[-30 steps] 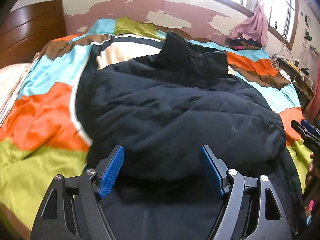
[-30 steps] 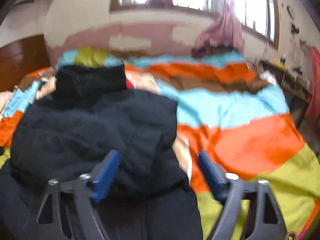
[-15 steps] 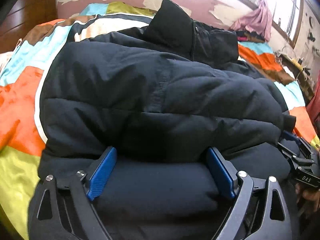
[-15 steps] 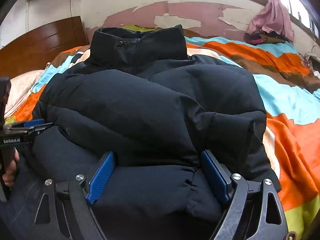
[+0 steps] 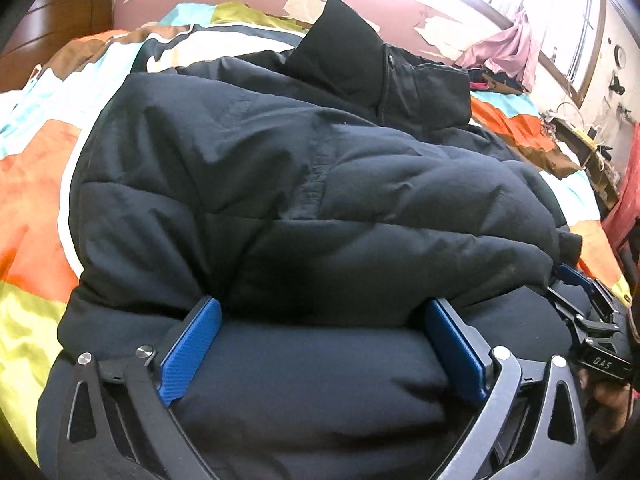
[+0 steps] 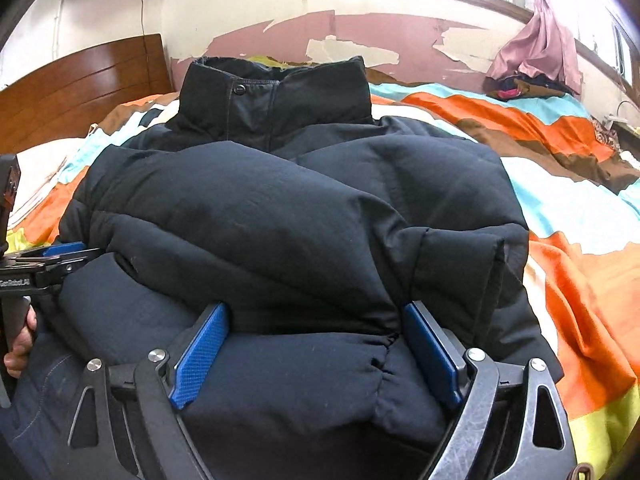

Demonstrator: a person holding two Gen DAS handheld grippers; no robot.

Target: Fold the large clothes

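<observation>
A: While both stand apart, the left tongs point(image 5: 322, 314) and right tongs point(image 6: 316, 320) straddle the lower layer of the black puffer jacket point(image 6: 280, 208).

B: It lies folded on the striped bed point(image 6: 568, 216), collar toward the wall.

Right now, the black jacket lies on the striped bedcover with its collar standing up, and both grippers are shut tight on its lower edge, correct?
Not quite. Both wrist views show the left gripper and right gripper wide open, their blue pads apart around the lower edge. The rest holds: the black jacket lies on the striped bedcover, collar standing up.
</observation>
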